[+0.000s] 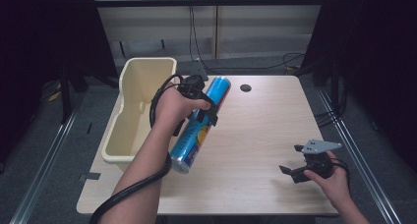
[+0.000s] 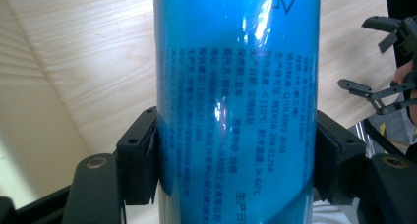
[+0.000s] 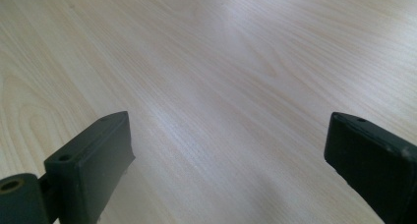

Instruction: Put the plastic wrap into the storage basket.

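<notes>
Now | blue can clamped in left gripper | both can ends cropped

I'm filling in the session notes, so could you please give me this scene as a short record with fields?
Held item: blue tube, tilted, near end low by the table
Left hand-held gripper: shut on the tube's middle, a pad on each side
Right hand-held gripper: open, holding nothing, above bare wood near the table's right front
Bin: cream plastic bin at the table's left edge, beside the tube
Surface: light wooden table with a dark round hole near its far edge
</notes>
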The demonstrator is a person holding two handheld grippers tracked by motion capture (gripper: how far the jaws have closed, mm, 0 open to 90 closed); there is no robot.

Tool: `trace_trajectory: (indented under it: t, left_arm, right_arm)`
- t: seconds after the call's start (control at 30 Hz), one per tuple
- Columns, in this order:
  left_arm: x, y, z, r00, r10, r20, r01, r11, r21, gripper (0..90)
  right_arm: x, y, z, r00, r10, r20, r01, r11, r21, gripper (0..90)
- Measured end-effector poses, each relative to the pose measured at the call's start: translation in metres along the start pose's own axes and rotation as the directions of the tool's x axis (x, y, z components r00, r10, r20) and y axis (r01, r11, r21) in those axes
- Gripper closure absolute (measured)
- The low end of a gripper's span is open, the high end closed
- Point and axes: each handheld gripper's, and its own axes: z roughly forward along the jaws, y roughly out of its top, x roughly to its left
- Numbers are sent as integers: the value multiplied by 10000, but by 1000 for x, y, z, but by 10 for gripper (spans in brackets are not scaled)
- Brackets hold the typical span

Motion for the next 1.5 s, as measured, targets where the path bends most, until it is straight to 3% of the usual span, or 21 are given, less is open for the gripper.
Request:
trace_trajectory:
  t: [0.5,1.5]
  left_arm:
    - [16,-7,-28,9993,-372,-62,372,9993,-100,323]
    - [38,-14,-58,9949,-960,-297,951,9950,-299,323]
  right_arm:
    - [1,1,1,9999,-143,26,143,9999,16,39]
    - [2,0,2,10000,32,-69,-33,9999,-161,30]
